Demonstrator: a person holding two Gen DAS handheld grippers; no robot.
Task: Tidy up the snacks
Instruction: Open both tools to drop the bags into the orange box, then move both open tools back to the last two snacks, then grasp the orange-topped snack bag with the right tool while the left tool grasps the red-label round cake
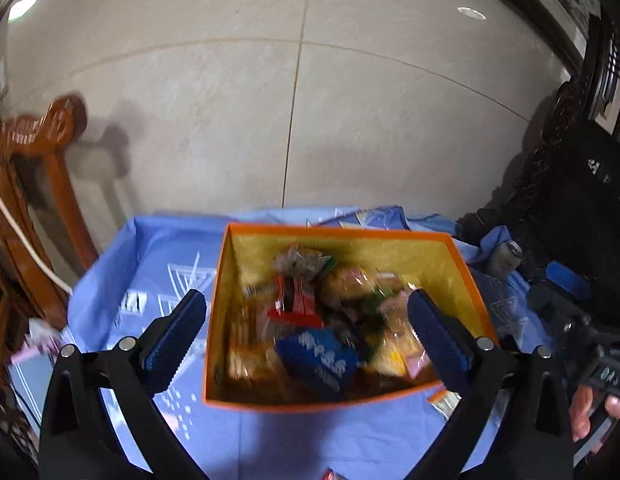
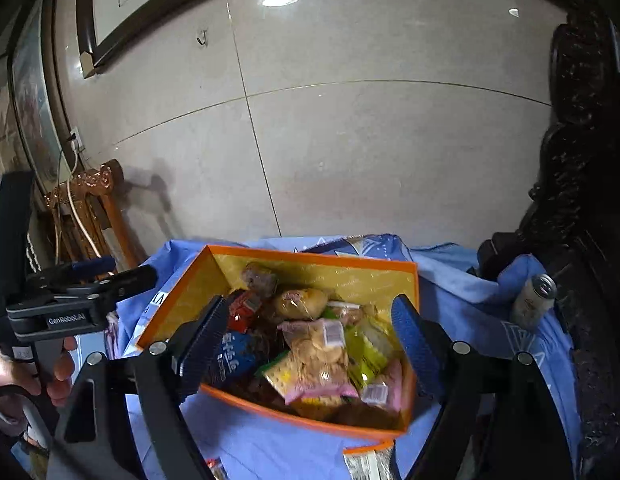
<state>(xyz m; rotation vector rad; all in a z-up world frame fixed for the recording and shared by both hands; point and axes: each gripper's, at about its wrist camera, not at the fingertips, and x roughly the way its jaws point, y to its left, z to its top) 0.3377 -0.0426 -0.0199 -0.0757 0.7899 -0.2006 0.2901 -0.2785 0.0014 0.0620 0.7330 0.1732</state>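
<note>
- Left hand-held gripper (image 1: pixel 307 316): black frame, blue ribbed pads, jaws spread wide and released; nothing between the pads. It hangs above and just short of the box, angled down into it.
- Right hand-held gripper (image 2: pixel 307 334): same build, jaws apart and empty; it hovers over the near corner of the box.
- Orange cardboard box with yellow lining (image 1: pixel 225 280): lidless, directly ahead of and below both grippers, resting on the blue-cloth-covered table (image 1: pixel 121 256). Judged stiff-walled but thin; best taken by a rim wall, not squeezed across.
- Clear packet of round biscuits with pink edge (image 2: pixel 318 352): on top of the heap, between the right gripper's pads in view. Judged light, crinkly, slippery film; contents brittle, so pinch a sealed end seam gently.
- Blue printed snack packet (image 1: pixel 318 356): low in the box near the left gripper's right pad. Judged soft, light; grip across its flat width.
- Red wrapped snack (image 1: pixel 295 300): mid-box, beyond the blue packet. Light; film likely slick.
- Clear-wrapped golden bun (image 2: pixel 299 302): farther in. Judged squashy; light pressure only.
- Loose packet outside the box (image 2: pixel 366 462): on the cloth below the right gripper, partly cut off; apparently not yet sorted.
- Silver drinks can (image 2: pixel 532 300): upright, well right of the right gripper. Rigid, smooth; grip mid-body.
</note>
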